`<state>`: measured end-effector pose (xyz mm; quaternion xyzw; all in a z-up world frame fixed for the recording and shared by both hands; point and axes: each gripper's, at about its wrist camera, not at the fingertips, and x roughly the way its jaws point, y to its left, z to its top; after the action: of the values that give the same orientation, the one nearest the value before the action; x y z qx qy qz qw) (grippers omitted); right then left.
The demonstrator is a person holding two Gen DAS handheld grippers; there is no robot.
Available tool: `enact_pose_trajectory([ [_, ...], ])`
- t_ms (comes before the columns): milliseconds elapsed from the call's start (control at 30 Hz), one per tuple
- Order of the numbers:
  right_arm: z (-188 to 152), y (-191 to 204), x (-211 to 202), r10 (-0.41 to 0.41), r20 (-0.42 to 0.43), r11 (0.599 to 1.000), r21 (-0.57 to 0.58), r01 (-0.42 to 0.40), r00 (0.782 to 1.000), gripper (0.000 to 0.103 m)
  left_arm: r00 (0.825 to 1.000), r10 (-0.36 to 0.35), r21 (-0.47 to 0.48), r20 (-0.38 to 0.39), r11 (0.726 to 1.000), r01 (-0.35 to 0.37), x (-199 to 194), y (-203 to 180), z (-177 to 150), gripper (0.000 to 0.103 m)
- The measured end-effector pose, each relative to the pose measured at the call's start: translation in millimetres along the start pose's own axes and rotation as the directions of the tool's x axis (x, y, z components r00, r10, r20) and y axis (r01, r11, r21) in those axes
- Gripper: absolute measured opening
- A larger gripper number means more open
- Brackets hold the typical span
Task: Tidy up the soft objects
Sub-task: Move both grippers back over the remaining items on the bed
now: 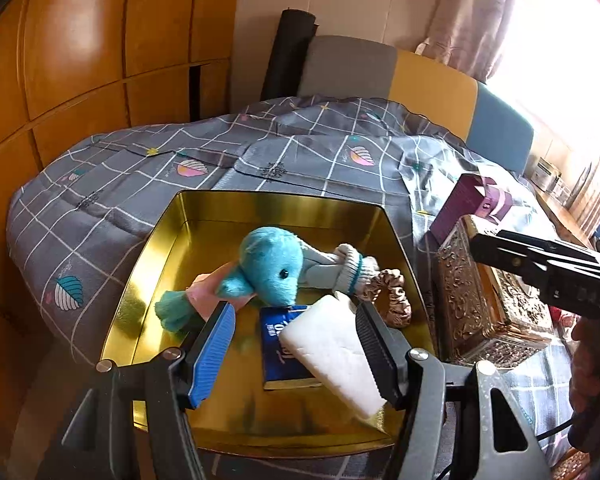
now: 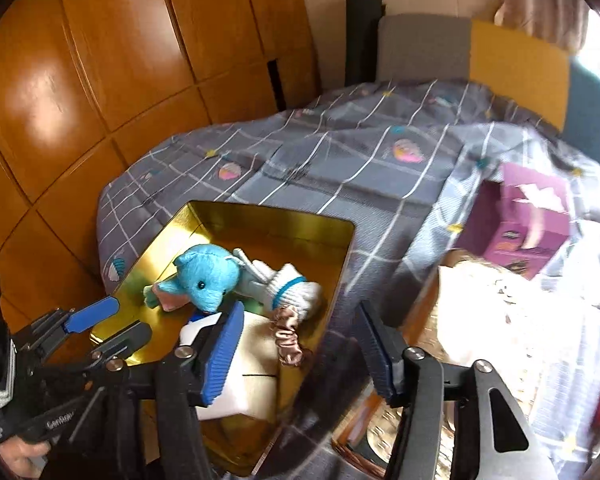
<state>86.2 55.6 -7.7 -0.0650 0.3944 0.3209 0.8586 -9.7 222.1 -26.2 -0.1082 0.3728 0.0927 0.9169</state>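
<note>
An open gold tin (image 1: 260,208) rests on the bed. In it lie a blue plush elephant (image 1: 272,264), a white sock (image 1: 352,270), a satin scrunchie (image 1: 396,296), a blue tissue packet (image 1: 276,344) and a white foam block (image 1: 340,348). My left gripper (image 1: 294,308) hovers open over the tin's near side. The block lies below it, beside the dark finger, unpinched. My right gripper (image 2: 300,308) is open above the tin's right rim (image 2: 340,264). The scrunchie (image 2: 288,336) shows between its fingers and the block (image 2: 252,368) behind its blue finger. Neither gripper holds anything.
An ornate embossed box (image 1: 484,304) stands right of the tin, with a purple carton (image 2: 528,216) behind it. A grey checked quilt (image 1: 140,184) covers the bed. Wooden wardrobe doors (image 1: 80,40) rise to the left, and a padded headboard (image 1: 432,76) stands at the back.
</note>
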Motion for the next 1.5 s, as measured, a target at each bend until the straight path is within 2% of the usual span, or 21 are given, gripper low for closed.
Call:
enact_pose_trajectory([
  [267, -15, -21, -36, -0.086, 0.091, 0.996, 0.022, 0.085, 0.992, 0.066, 1.0, -0.014, 0.051, 0.013, 0.999, 0.013, -6, -17, 0, 0.063],
  [467, -27, -49, -66, -0.165, 0.15, 0.986, 0.064, 0.157, 0.975, 0.07, 0.999, -0.021, 0.084, 0.031, 0.996, 0.019, -14, -28, 1, 0.063],
  [600, -36, -79, -84, -0.244, 0.16, 0.966, 0.123, 0.225, 0.957, 0.071, 0.999, -0.033, 0.107, 0.036, 0.994, 0.029, -17, -37, 3, 0.063],
  [767, -48, -123, -106, -0.343, 0.144, 0.924, 0.229, 0.305, 0.928, 0.072, 0.998, -0.051, 0.144, 0.042, 0.989, 0.045, -23, -51, 3, 0.063],
  [933, -64, -165, -132, -0.444, 0.133, 0.869, 0.306, 0.389, 0.886, 0.075, 0.996, -0.077, 0.183, 0.053, 0.981, 0.066, -30, -66, 4, 0.063],
  [1100, -81, -216, -162, -0.563, 0.11, 0.78, 0.398, 0.483, 0.819, 0.079, 0.991, -0.116, 0.221, 0.068, 0.97, 0.099, -39, -82, 7, 0.063],
  [1167, -91, -240, -176, -0.613, 0.095, 0.726, 0.46, 0.511, 0.784, 0.079, 0.988, -0.137, 0.24, 0.075, 0.964, 0.116, -43, -91, 9, 0.063],
  [1267, -110, -282, -199, -0.672, 0.062, 0.629, 0.573, 0.525, 0.737, 0.08, 0.983, -0.165, 0.266, 0.076, 0.954, 0.139, -47, -105, 10, 0.063],
  [1367, -135, -325, -216, -0.729, -0.006, 0.497, 0.683, 0.535, 0.685, 0.08, 0.98, -0.187, 0.296, 0.069, 0.942, 0.159, -49, -119, 11, 0.063],
  [1433, -154, -349, -222, -0.75, -0.054, 0.414, 0.739, 0.531, 0.66, 0.08, 0.978, -0.201, 0.315, 0.064, 0.934, 0.171, -50, -130, 11, 0.063],
  [1500, -178, -368, -228, -0.756, -0.093, 0.336, 0.795, 0.506, 0.648, 0.08, 0.975, -0.214, 0.335, 0.055, 0.924, 0.184, -49, -141, 12, 0.063],
])
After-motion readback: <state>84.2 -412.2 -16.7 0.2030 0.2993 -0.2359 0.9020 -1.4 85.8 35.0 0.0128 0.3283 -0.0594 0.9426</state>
